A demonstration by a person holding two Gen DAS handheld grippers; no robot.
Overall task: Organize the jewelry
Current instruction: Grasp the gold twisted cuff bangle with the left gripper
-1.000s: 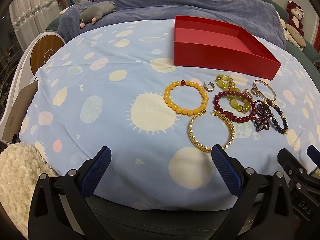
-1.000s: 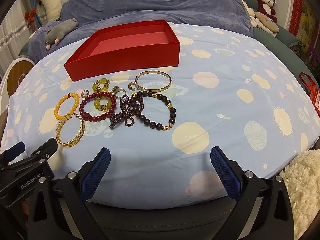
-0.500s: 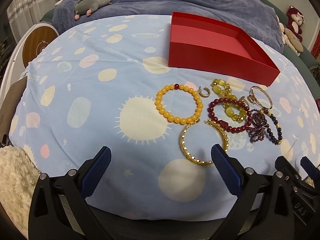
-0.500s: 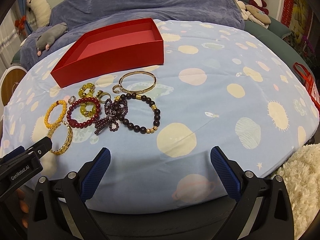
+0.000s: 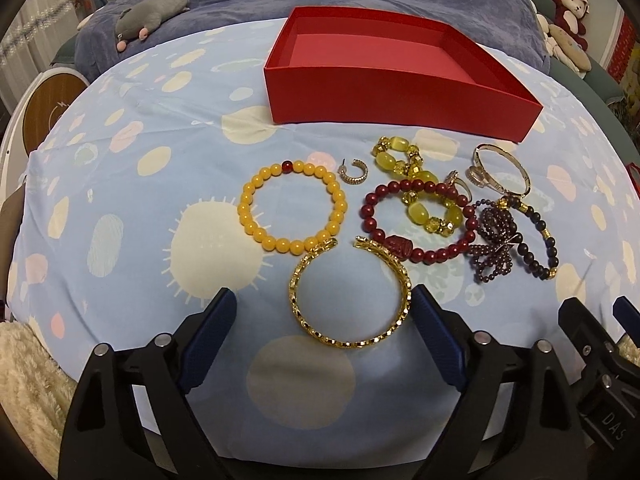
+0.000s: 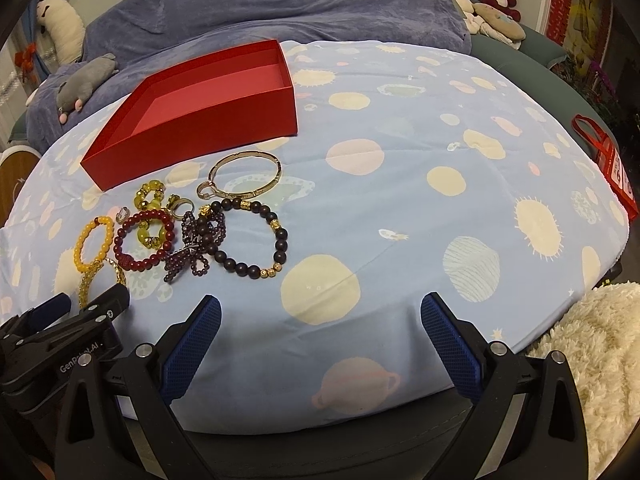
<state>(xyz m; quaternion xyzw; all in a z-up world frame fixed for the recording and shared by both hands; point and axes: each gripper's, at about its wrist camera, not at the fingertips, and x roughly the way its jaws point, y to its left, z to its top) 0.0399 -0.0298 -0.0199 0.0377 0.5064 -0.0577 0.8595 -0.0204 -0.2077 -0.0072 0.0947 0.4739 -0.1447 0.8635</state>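
Observation:
An empty red box (image 5: pixel 400 92) stands at the back of the table; it also shows in the right wrist view (image 6: pixel 192 116). In front of it lie a gold open bangle (image 5: pixel 298 308), a yellow bead bracelet (image 5: pixel 248 216), a dark red bead bracelet (image 5: pixel 436 254), a yellow-green stone bracelet (image 5: pixel 418 210), a small hoop earring (image 5: pixel 354 174), a purple bead bow (image 5: pixel 494 248), a dark bead bracelet (image 6: pixel 280 240) and a thin gold bangle (image 6: pixel 272 178). My left gripper (image 5: pixel 324 320) is open, its fingers on either side of the gold bangle. My right gripper (image 6: pixel 320 324) is open and empty, right of the jewelry.
The table has a light blue planet-print cloth (image 6: pixel 440 200). A purple blanket (image 6: pixel 280 4) and a grey plush toy (image 5: pixel 152 10) lie behind. A fluffy cream rug (image 6: pixel 592 360) lies at the lower right. A red bag (image 6: pixel 612 164) hangs at the right edge.
My left gripper has moved forward and to the right, so the gold bangle now lies between its fingers. My right gripper has shifted a little to the right.

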